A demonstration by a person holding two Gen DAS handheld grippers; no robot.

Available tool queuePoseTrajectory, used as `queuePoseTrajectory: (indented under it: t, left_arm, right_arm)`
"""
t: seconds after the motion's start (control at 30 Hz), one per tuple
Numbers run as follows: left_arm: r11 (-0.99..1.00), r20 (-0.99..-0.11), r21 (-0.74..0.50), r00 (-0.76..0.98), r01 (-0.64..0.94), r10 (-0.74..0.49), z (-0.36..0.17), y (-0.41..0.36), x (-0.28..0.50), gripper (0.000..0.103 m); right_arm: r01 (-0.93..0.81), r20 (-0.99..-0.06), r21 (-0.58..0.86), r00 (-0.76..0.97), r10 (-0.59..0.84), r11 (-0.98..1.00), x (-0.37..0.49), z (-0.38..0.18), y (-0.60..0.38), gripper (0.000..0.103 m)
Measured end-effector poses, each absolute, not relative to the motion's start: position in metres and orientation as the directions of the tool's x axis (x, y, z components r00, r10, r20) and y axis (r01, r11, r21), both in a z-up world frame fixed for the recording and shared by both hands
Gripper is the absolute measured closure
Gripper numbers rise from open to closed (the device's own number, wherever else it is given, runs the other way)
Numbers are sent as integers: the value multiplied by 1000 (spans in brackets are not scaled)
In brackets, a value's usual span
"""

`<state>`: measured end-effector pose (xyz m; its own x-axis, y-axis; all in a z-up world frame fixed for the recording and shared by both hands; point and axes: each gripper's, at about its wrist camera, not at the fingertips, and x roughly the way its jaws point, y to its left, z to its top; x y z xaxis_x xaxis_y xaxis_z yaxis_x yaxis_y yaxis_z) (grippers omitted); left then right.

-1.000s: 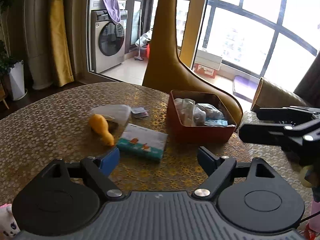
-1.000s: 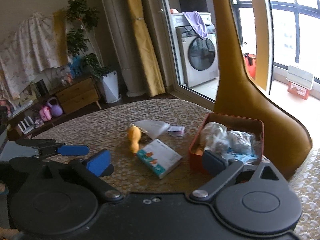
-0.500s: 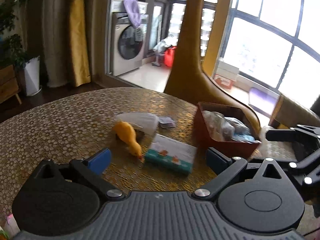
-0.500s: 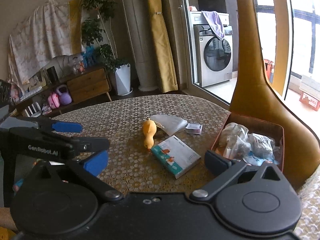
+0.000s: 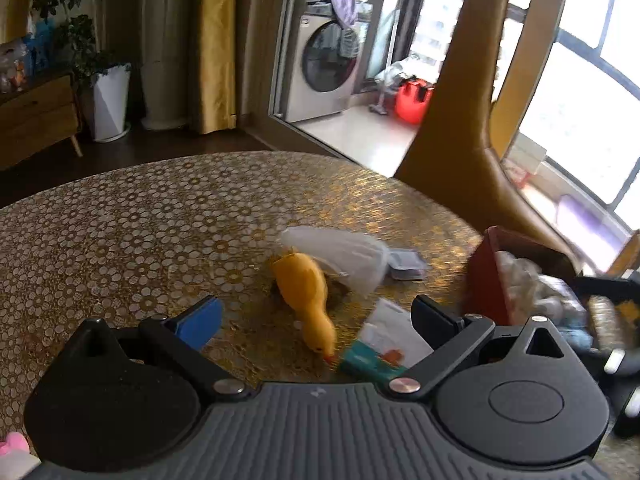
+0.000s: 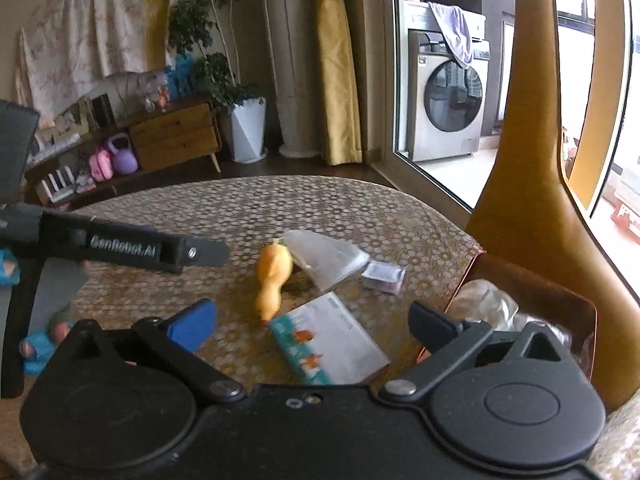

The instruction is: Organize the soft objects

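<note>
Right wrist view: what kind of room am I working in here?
Most likely a home living or dining area. A washing machine stands behind glass doors, a wooden sideboard carries toys and photos, and a potted plant sits by yellow curtains.

Ahead of my open claws I count one yellow plush duck [image 6: 273, 276], one tissue pack [image 6: 330, 340], one clear plastic bag [image 6: 326, 258], one small sachet [image 6: 383, 276], and one red box [image 6: 536, 292] off right holding several wrapped items.
</note>
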<state>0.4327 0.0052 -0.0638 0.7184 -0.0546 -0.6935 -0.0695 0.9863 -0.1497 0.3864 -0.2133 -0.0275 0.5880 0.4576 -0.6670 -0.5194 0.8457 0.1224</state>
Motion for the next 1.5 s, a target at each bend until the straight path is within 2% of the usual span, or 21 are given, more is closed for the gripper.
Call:
queuePoseTrajectory:
  t: [0.17, 0.33, 0.5, 0.77, 1.03, 1.1, 1.17, 1.23, 1.3, 1.37, 1.47, 1.5]
  left_arm:
    - [989, -691, -87, 722, -121, 28, -88, 3, 448, 1]
    - [980, -683, -128, 730, -155, 26, -107, 2, 460, 1]
    - [975, -687, -105, 724, -194, 70, -125, 5, 471, 2]
    - [974, -684, -124, 727, -188, 53, -148, 7, 479, 3]
    - [962, -685, -201, 728, -186, -3, -155, 14, 493, 28]
    - [960, -689, -208, 725, -187, -8, -158, 14, 495, 42]
    - [956, -692, -224, 722, -191, -18, -162, 14, 496, 46]
    - [954, -687, -235, 726, -188, -26, -163, 15, 494, 48]
    - [955, -680, -238, 733, -178, -33, -165, 14, 493, 59]
    - [954, -678, -247, 734, -169, -45, -166, 14, 494, 60]
    - [951, -677, -260, 734, -167, -56, -167, 16, 492, 68]
    - [949, -675, -267, 736, -168, -59, -166, 16, 492, 70]
  right_arm:
    - [-466, -688, 126, 595, 415, 876, 432, -33, -220, 1]
    - [-460, -711, 168, 556, 430, 872, 475, -45, -203, 3]
    - [-499, -749, 157, 502, 433, 852, 505, -69, -167, 3]
    - [-512, -784, 158, 455, 422, 845, 535, -104, -129, 4]
    - [-466, -798, 179, 446, 405, 867, 560, -130, -115, 6]
    - [-457, -799, 174, 451, 396, 872, 563, -135, -112, 7]
    - [-437, -800, 184, 454, 392, 881, 566, -140, -112, 8]
    - [-423, -801, 201, 448, 397, 883, 568, -144, -113, 16]
    - [-421, -801, 204, 447, 398, 884, 568, -146, -114, 19]
    - [-425, -800, 200, 449, 398, 883, 567, -146, -114, 22]
    - [-432, -799, 193, 453, 396, 881, 564, -145, -113, 35]
    - [-434, -798, 195, 452, 399, 880, 563, -145, -112, 44]
